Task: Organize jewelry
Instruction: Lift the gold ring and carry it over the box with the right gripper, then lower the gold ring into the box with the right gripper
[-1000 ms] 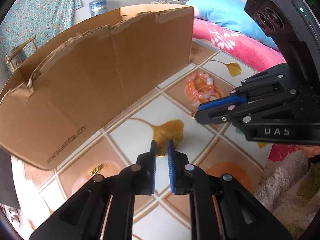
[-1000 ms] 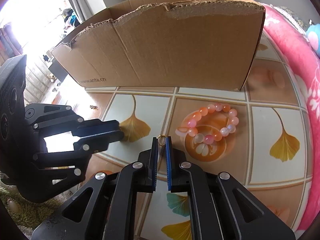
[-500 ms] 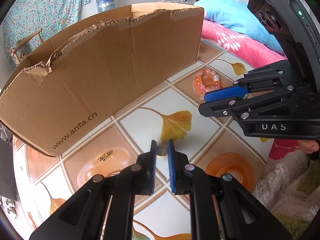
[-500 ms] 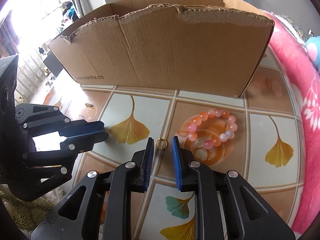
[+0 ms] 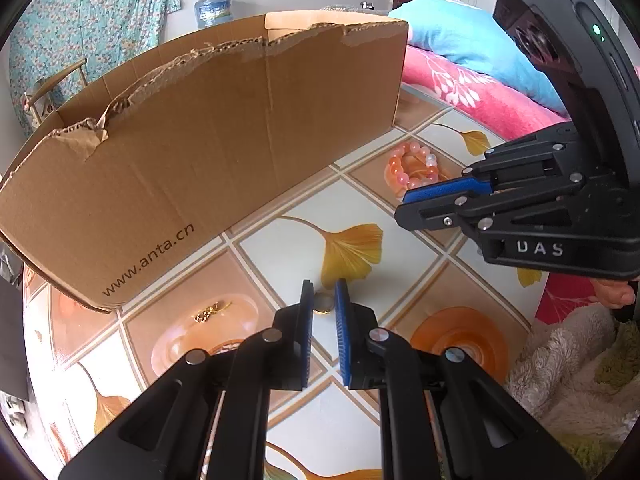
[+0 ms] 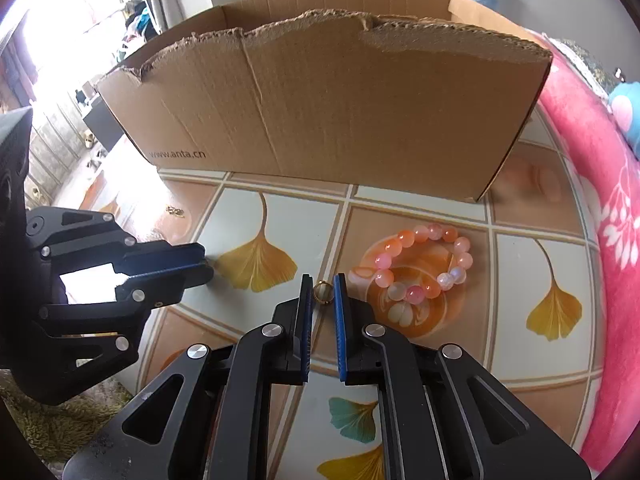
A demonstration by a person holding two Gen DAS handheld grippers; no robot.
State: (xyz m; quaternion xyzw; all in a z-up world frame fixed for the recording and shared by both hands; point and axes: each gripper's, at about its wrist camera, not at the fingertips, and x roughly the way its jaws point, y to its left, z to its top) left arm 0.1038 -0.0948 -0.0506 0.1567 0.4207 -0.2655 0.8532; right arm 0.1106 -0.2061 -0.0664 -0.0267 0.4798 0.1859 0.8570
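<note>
Two tools each frame a small ring at their tips: the right tool [image 6: 322, 290] is closing on a gold ring [image 6: 323, 292], the left tool [image 5: 322, 300] nearly pressed together around another ring [image 5: 323, 305]. Cardboard box [image 6: 340, 120] lies straight ahead.

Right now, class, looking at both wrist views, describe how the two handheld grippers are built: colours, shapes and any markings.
Both are black plastic with angular, cut-out linkage arms and silver rivets. Each finger carries a ribbed blue pad. The right gripper has white letters "DAS" on its side and a bulky black housing with a small green light above. The left gripper matches it. No cables or sleeves show.
</note>
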